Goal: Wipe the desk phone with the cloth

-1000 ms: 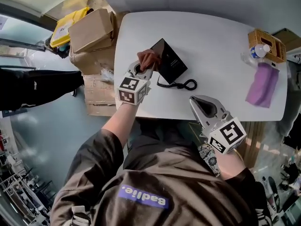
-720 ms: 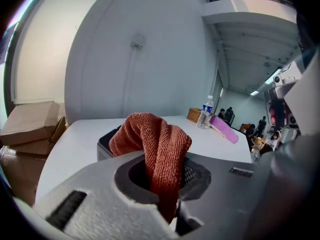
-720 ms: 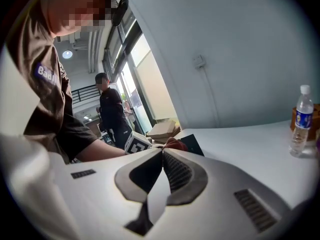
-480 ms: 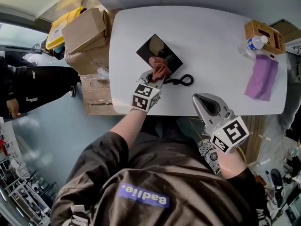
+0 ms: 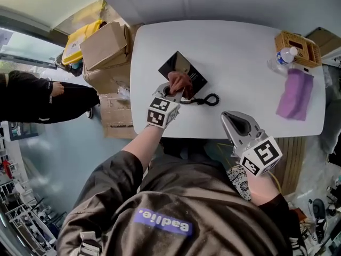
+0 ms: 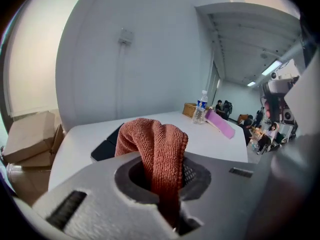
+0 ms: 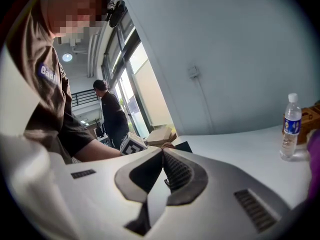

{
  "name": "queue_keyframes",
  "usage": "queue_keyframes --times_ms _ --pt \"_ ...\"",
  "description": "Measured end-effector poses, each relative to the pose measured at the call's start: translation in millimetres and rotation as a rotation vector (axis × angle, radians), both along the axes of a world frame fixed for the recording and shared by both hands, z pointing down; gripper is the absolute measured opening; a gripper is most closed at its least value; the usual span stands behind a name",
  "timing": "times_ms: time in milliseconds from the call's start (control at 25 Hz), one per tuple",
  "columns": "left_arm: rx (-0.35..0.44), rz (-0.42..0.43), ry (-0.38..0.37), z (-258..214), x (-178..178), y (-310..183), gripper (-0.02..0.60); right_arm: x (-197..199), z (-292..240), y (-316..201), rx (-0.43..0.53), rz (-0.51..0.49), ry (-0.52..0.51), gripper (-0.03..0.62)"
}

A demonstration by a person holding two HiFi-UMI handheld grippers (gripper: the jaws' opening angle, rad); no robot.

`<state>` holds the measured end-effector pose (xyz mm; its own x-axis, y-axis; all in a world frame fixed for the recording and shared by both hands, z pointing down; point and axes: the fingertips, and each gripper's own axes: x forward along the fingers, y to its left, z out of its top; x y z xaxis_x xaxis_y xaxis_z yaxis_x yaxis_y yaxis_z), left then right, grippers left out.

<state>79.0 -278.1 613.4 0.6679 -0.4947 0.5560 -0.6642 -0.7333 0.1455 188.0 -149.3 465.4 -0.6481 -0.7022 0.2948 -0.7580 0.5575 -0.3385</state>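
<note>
A black desk phone (image 5: 184, 73) lies on the white table (image 5: 240, 52), its coiled cord (image 5: 205, 99) trailing toward the front edge. My left gripper (image 5: 176, 89) is shut on a rust-red cloth (image 5: 180, 82) that rests on the phone's near end. In the left gripper view the cloth (image 6: 152, 149) bulges up between the closed jaws, and the phone (image 6: 107, 146) shows dark behind it. My right gripper (image 5: 238, 122) hangs at the table's front edge, right of the phone, shut with nothing in it (image 7: 161, 156).
A purple cloth (image 5: 296, 94), a water bottle (image 5: 285, 56) and a wicker basket (image 5: 297, 48) sit at the table's right end. Cardboard boxes (image 5: 104, 47) are stacked left of the table. A person in black (image 5: 42, 95) stands at far left.
My left gripper carried the cloth from the phone's left edge onto its near end by the cord. The right gripper stayed at the front edge.
</note>
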Motion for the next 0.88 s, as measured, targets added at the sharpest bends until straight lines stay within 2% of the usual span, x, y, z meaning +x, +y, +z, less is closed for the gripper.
queue_keyframes --times_ms 200,360,760,880 --pt "0.060 -0.077 -0.032 -27.8 -20.3 -49.2 0.037 1.8 -6.8 -4.7 0.020 -0.006 -0.011 0.029" --pt "0.028 -0.152 -0.022 -22.2 -22.4 -71.3 0.037 5.9 -1.7 -3.9 0.001 -0.007 -0.015 0.029" --pt "-0.086 -0.101 -0.012 21.2 16.6 -28.8 0.037 19.8 8.7 -5.0 -0.014 -0.003 -0.039 0.029" --pt "-0.125 -0.063 -0.015 31.8 33.0 -9.4 0.037 24.0 9.9 -7.6 -0.016 -0.002 -0.041 0.029"
